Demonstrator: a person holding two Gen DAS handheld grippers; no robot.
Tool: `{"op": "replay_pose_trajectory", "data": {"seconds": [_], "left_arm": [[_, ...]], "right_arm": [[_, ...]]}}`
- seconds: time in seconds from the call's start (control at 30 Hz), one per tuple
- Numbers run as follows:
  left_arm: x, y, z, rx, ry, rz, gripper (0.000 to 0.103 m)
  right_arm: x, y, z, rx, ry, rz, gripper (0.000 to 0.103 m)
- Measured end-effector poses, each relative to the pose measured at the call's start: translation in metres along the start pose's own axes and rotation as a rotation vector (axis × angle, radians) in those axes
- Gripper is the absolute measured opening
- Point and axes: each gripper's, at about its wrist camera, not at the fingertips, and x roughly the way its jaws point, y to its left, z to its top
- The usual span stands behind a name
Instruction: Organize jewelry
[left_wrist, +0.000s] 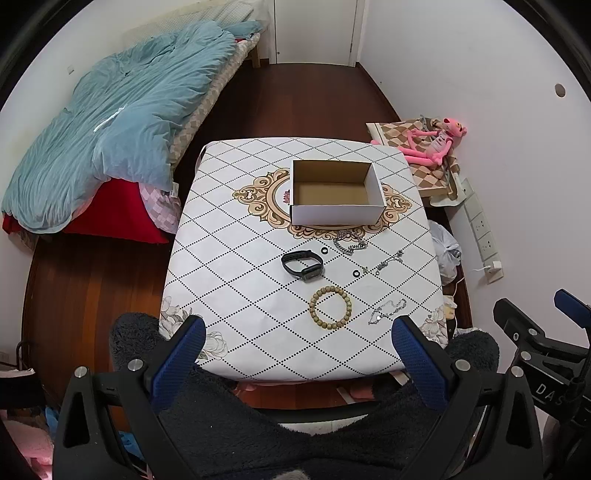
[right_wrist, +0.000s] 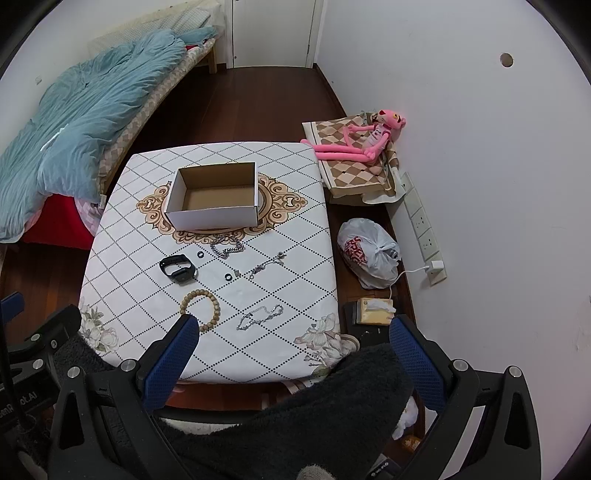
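An empty white cardboard box (left_wrist: 335, 192) (right_wrist: 214, 195) stands open on the patterned table (left_wrist: 229, 266) (right_wrist: 295, 236). In front of it lie a black smart band (left_wrist: 303, 263) (right_wrist: 178, 268), a wooden bead bracelet (left_wrist: 330, 307) (right_wrist: 201, 306), a heavy silver chain (left_wrist: 350, 243) (right_wrist: 227, 246), two thin silver chains (left_wrist: 388, 311) (right_wrist: 260, 316) (left_wrist: 389, 261) (right_wrist: 266, 265) and two small black rings (left_wrist: 324, 251) (left_wrist: 356, 273). My left gripper (left_wrist: 299, 328) and right gripper (right_wrist: 293, 328) are open, empty, held above the table's near edge.
A bed with a blue duvet (left_wrist: 122, 110) is on the left. A pink plush toy (right_wrist: 362, 142) lies on a checked cushion at the right wall. A plastic bag (right_wrist: 369, 253), tissue box (right_wrist: 373, 310) and power strip (right_wrist: 424, 229) sit on the floor at right.
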Motion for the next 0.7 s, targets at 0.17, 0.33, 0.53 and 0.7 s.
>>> {"op": "replay_pose_trajectory", "data": {"seconds": [0.17,0.33,0.53,0.7], "left_arm": [[-0.0013,0.0012,0.0006,0.005,-0.004,-0.001,0.103],[-0.0048,0.005,-0.0014,0.006,-0.012,-0.005,0.103],[-0.0077,0.0051,-0.0029,0.009,-0.017,-0.009,0.103],[-0.008,0.0053,-0.0025,0.005,-0.019,-0.008,0.103]], "right_arm": [[-0.0004,0.0007,-0.0014,0.0,-0.002,-0.002,0.103],[-0.0027,-0.0007,-0.0019,0.001,-0.007,-0.005,0.103],[-0.0035,-0.0013,-0.0015,0.001,-0.006,-0.004,0.103],[-0.0056,-0.0008,-0.001,-0.001,-0.011,-0.005,0.103]]}}
